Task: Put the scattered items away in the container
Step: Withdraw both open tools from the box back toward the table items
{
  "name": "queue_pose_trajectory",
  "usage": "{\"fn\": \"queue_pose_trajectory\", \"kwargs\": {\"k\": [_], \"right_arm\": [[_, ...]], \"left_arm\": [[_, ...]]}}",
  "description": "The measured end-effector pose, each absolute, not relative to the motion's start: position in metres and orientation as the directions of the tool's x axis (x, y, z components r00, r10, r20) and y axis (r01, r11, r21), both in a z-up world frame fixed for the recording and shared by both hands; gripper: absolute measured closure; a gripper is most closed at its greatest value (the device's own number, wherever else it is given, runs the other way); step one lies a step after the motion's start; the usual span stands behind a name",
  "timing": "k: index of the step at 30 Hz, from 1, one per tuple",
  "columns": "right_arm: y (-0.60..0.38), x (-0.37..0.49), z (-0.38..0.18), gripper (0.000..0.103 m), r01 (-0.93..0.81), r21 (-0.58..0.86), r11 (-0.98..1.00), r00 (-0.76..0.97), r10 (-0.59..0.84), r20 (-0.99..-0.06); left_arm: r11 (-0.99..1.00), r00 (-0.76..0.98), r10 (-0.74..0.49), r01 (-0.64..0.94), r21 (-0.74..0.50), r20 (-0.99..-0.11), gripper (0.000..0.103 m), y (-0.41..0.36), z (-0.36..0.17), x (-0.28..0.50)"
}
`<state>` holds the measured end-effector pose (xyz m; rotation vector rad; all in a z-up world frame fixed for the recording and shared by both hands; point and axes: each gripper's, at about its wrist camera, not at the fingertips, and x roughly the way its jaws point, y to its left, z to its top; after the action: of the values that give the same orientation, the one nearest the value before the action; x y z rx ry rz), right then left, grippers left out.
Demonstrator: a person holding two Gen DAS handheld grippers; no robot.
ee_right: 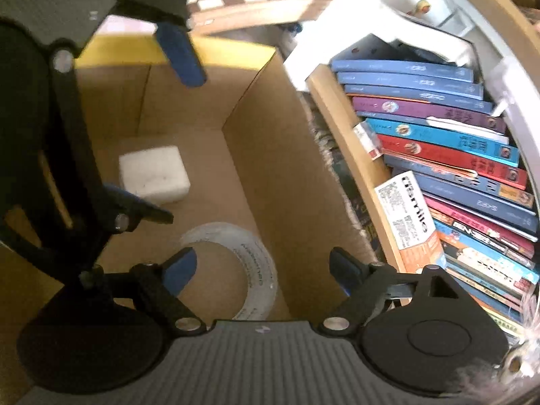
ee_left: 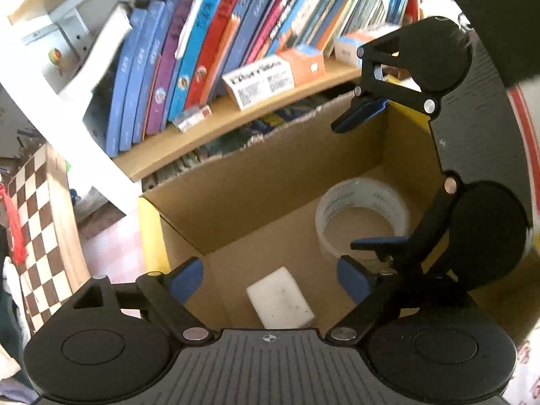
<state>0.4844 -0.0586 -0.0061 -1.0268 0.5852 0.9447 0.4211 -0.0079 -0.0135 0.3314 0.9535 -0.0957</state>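
Cardboard box (ee_left: 270, 182) is sitting open right in front of a bookshelf (ee_left: 216, 125), and both sets of tongs are hovering over it. Inside on the box floor there's a white foam block (ee_left: 280, 298) and a roll of clear tape (ee_left: 362, 209), a little apart from each other, tape lying flat. Left tongs (ee_left: 270, 280) are spread wide with nothing between them, directly above the foam block. Right tongs (ee_right: 261, 266) are also wide apart and empty, with the tape roll (ee_right: 236, 263) just below them. Each camera catches the other tool poking in from the side. Shelf behind is crammed with books (ee_right: 438, 141), mostly blue spines, plus an orange-and-white carton (ee_left: 273, 76) lying in front of them.
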Motion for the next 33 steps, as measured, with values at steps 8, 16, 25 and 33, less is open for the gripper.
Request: {"fn": "queue_pose_trajectory", "kwargs": {"k": [8,16,25,33], "right_arm": [[-0.086,0.479,0.028,0.017,-0.854,-0.408,0.322,0.517,0.447,-0.73],[-0.11,0.449,0.061,0.017,-0.81,-0.427,0.402,0.586,0.515,-0.626],[-0.131,0.399,0.088,0.017,-0.762,-0.398,0.511,0.644,0.529,-0.553],[-0.148,0.345,0.104,0.017,-0.725,-0.361,0.587,0.679,0.52,-0.518]], "left_arm": [[0.959,0.664,0.05,0.176,0.221,-0.746,0.013,-0.004,0.02,0.401],[0.971,0.751,0.025,0.14,0.195,-0.66,0.013,-0.006,0.055,0.366],[0.979,0.82,0.012,0.106,0.173,-0.572,0.013,0.006,0.087,0.313],[0.979,0.852,-0.025,0.127,0.16,-0.523,0.012,0.016,0.103,0.256]]}}
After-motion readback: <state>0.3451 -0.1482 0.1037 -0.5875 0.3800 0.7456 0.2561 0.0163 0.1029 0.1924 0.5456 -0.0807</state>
